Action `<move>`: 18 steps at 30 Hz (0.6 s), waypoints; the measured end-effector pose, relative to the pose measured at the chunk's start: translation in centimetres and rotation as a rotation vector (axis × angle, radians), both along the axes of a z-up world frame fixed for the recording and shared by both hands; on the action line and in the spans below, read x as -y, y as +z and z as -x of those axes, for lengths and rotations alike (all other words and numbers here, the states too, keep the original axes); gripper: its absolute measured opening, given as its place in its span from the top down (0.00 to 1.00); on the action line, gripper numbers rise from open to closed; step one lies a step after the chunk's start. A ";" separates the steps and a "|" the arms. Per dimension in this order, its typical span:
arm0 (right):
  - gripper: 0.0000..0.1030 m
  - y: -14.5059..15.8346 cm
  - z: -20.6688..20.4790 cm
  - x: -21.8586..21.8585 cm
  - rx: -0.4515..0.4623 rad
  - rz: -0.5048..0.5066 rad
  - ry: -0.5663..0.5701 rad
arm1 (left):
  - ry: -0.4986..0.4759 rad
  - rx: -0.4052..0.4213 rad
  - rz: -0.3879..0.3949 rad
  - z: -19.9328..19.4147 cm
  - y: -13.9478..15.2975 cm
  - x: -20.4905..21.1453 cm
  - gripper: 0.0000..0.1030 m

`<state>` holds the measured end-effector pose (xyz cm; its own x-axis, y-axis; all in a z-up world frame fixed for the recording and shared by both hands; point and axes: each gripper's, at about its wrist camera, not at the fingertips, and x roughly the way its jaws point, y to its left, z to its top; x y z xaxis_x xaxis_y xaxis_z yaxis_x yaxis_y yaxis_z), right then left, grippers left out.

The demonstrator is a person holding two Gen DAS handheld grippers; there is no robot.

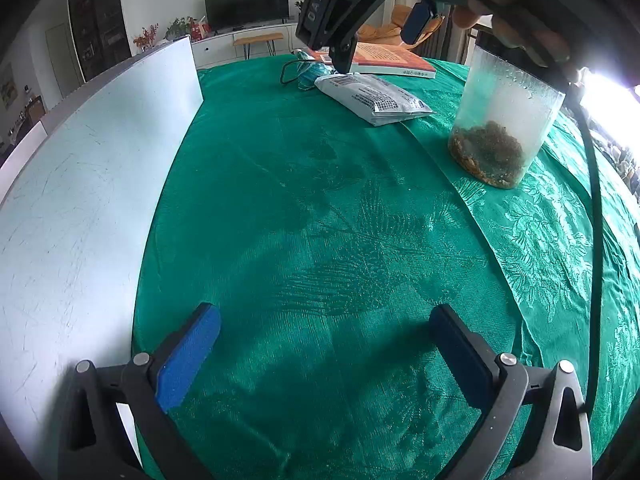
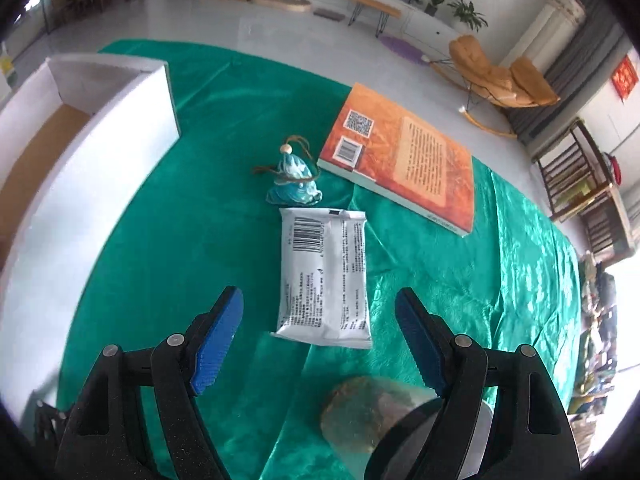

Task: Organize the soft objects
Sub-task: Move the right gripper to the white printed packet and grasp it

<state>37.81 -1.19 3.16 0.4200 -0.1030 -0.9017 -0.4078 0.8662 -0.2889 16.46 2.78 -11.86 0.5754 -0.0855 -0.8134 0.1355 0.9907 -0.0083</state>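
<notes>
A white soft packet [image 2: 324, 272] with a barcode lies flat on the green tablecloth [image 2: 200, 240]. A small blue pouch [image 2: 294, 184] with a brown cord sits just beyond it. My right gripper [image 2: 320, 300] hangs open above the packet's near end, holding nothing. In the left wrist view the right gripper [image 1: 380, 40] hovers at the top over the packet [image 1: 372, 98] and the pouch [image 1: 310, 72]. My left gripper [image 1: 326, 320] stands open and empty over bare cloth. The white box [image 1: 100, 180] is to its left.
An orange book [image 2: 404, 156] lies past the packet on the right. A clear jar [image 1: 500, 132] with brown bits at its bottom stands right of the packet, below my right gripper. The white box [image 2: 100, 152] is open-topped with a brown floor. A black cable [image 1: 596, 240] hangs at right.
</notes>
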 end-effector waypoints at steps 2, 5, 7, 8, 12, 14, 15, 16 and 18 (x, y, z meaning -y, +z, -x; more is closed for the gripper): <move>0.22 -2.5 -1.5 -0.7 -0.044 0.093 -0.019 | 0.000 0.000 0.000 0.0 0.0 0.0 0.00; 0.22 -4.8 -3.0 0.3 -0.078 0.150 -0.094 | 0.000 0.000 0.000 0.0 0.0 0.0 0.00; 0.21 -5.7 -4.1 1.2 -0.104 0.136 -0.143 | 0.000 0.000 0.000 0.0 0.0 0.0 0.00; 0.21 -6.0 -4.5 1.6 -0.130 0.100 -0.165 | 0.000 0.000 0.000 0.0 0.0 0.0 0.00; 0.19 -6.9 -5.5 2.5 -0.189 0.035 -0.198 | 0.000 0.000 0.001 0.0 0.0 0.0 0.00; 0.19 -7.0 -5.9 3.4 -0.213 -0.013 -0.235 | 0.000 0.000 0.000 0.0 0.0 0.0 0.00; 0.22 -7.2 -6.2 4.2 -0.239 -0.058 -0.275 | 0.000 0.000 0.001 0.0 0.0 0.0 0.00; 0.23 -7.3 -6.4 5.0 -0.263 -0.104 -0.310 | 0.000 0.000 0.001 0.0 0.1 0.0 0.00; 0.32 -6.9 -6.3 5.2 -0.261 -0.127 -0.301 | 0.000 0.000 0.001 0.0 0.1 0.0 0.00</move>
